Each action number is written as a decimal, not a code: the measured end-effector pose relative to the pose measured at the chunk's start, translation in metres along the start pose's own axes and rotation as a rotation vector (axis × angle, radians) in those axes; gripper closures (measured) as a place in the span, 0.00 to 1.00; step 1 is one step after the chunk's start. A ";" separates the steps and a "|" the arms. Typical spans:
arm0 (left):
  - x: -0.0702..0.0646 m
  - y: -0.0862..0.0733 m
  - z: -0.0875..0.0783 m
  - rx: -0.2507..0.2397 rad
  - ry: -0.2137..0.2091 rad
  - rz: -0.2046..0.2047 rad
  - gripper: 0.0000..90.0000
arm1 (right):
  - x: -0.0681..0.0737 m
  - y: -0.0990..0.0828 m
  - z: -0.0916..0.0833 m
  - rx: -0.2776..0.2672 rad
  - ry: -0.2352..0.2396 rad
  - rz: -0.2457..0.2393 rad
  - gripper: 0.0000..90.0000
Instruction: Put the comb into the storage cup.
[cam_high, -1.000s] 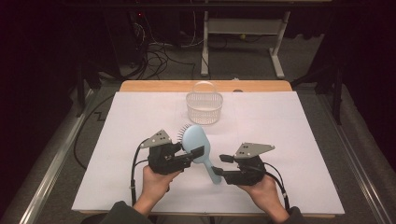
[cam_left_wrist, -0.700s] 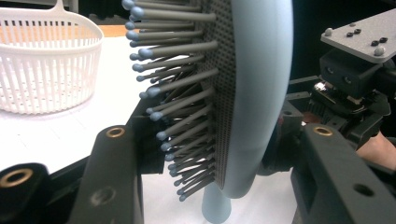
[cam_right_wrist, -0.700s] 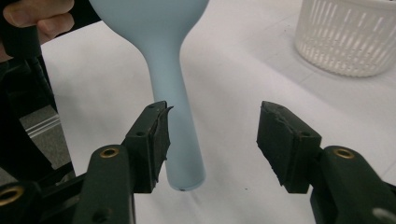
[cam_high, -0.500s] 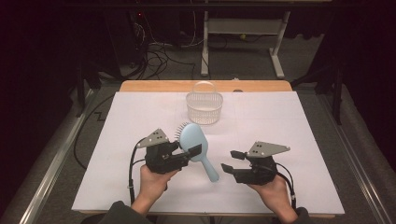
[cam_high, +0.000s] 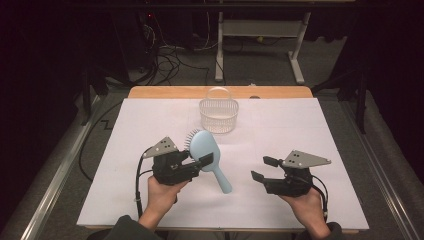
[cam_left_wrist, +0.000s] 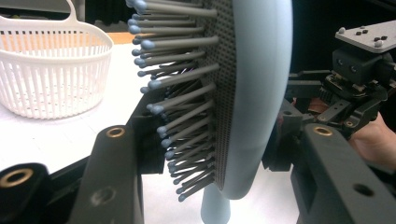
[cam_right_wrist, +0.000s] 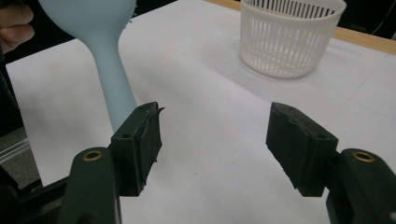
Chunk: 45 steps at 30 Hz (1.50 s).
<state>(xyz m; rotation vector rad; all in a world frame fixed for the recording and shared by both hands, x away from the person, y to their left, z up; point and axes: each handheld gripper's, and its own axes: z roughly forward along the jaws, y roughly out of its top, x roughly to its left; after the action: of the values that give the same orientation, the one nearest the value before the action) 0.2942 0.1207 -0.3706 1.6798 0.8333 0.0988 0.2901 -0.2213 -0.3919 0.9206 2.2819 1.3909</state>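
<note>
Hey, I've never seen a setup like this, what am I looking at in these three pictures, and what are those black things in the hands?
A person sits at a table covered in white and holds a hand-operated clamp tool in each hand, each with two black jaws. The high view looks down from above the person. The other two pictures come from small cameras riding on each tool, looking along its jaws. The left gripper is clamped on the head of a light blue hairbrush, bristles to one side, handle hanging down. The right gripper holds nothing; its jaws have just been opening, with nothing between them, beside the brush. A white plastic basket with a handle stands farther back on the table.
</note>
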 end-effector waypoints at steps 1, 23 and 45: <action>0.000 0.000 0.000 -0.001 0.001 -0.001 0.56 | -0.001 0.000 -0.001 -0.004 -0.003 0.004 0.39; 0.001 0.001 -0.003 -0.006 0.014 0.000 0.56 | -0.027 -0.026 -0.031 -0.059 -0.072 0.074 0.34; 0.004 0.001 -0.005 0.006 0.039 0.003 0.56 | -0.050 -0.068 -0.059 -0.141 -0.190 0.135 0.28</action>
<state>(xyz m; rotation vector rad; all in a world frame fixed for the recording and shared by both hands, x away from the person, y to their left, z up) 0.2956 0.1269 -0.3699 1.6888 0.8614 0.1316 0.2692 -0.3160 -0.4262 1.1264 1.9889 1.4311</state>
